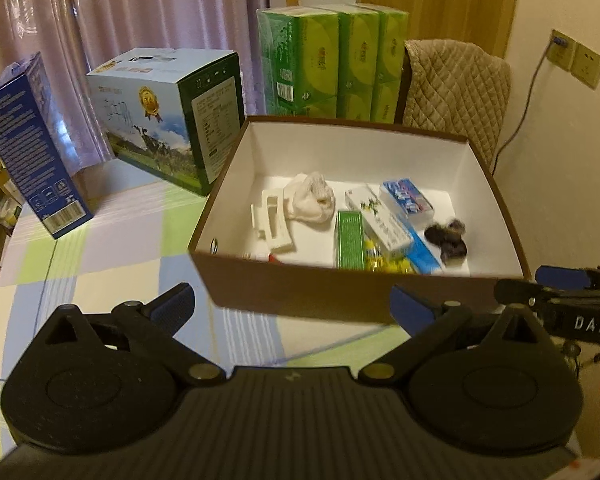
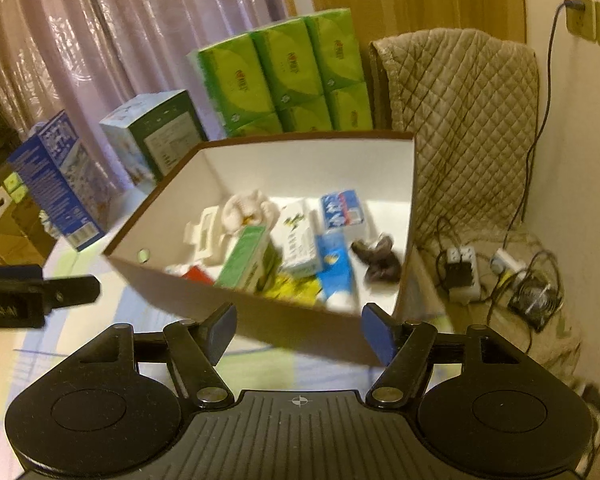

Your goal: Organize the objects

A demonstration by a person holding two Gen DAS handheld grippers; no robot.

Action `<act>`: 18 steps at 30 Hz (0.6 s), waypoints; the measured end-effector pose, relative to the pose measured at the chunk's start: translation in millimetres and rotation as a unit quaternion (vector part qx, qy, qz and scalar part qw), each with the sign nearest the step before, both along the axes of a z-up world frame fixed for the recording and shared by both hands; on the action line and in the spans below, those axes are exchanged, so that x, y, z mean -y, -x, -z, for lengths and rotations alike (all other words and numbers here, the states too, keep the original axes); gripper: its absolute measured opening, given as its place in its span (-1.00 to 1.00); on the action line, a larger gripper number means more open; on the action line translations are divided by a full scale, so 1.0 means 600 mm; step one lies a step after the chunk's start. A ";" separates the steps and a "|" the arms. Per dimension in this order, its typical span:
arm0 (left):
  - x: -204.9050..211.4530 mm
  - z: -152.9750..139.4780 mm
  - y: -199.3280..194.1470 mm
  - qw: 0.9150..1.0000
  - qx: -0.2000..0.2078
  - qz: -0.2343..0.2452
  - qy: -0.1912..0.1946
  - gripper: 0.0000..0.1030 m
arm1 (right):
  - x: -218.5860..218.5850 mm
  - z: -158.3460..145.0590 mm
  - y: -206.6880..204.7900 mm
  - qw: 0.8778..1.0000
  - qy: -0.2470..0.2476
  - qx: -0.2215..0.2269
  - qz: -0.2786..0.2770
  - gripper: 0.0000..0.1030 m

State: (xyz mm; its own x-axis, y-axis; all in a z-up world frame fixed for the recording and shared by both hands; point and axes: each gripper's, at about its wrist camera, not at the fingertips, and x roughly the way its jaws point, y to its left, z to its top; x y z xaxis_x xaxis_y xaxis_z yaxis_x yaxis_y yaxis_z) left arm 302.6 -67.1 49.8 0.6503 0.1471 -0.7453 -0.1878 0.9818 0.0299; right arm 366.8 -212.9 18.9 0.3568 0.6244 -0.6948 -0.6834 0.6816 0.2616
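A brown box with a white inside stands on the checked tablecloth and holds several small items: a white plastic tray, a crumpled white cloth, a green packet, a white and blue carton, a blue sachet pack and a dark fuzzy thing. My left gripper hangs open just in front of the box's near wall, empty. My right gripper is open too, empty, before the same box near its right corner.
Behind the box stand a blue carton, a milk carton case and green tissue packs. A quilted chair cover is at the right. Power strips and cables lie on the floor beyond the table's right edge.
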 end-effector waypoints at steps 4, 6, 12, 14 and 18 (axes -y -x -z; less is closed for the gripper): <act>0.001 -0.001 0.054 1.000 -0.002 0.008 0.008 0.98 | 0.010 -0.012 0.051 1.000 0.006 -0.015 -0.002 0.29; 0.001 0.000 0.085 1.000 -0.003 0.009 0.013 0.98 | 0.017 -0.016 0.080 1.000 0.006 -0.019 -0.003 0.29; -0.012 0.001 0.176 1.000 -0.009 0.011 0.019 0.98 | 0.039 -0.023 0.172 0.999 0.020 -0.032 0.000 0.29; -0.018 0.001 0.206 1.000 -0.012 0.013 0.025 0.98 | 0.043 -0.024 0.200 0.999 0.022 -0.032 -0.001 0.29; -0.024 0.000 0.261 0.999 -0.015 0.016 0.028 0.98 | 0.050 -0.027 0.257 0.999 0.024 -0.033 -0.004 0.29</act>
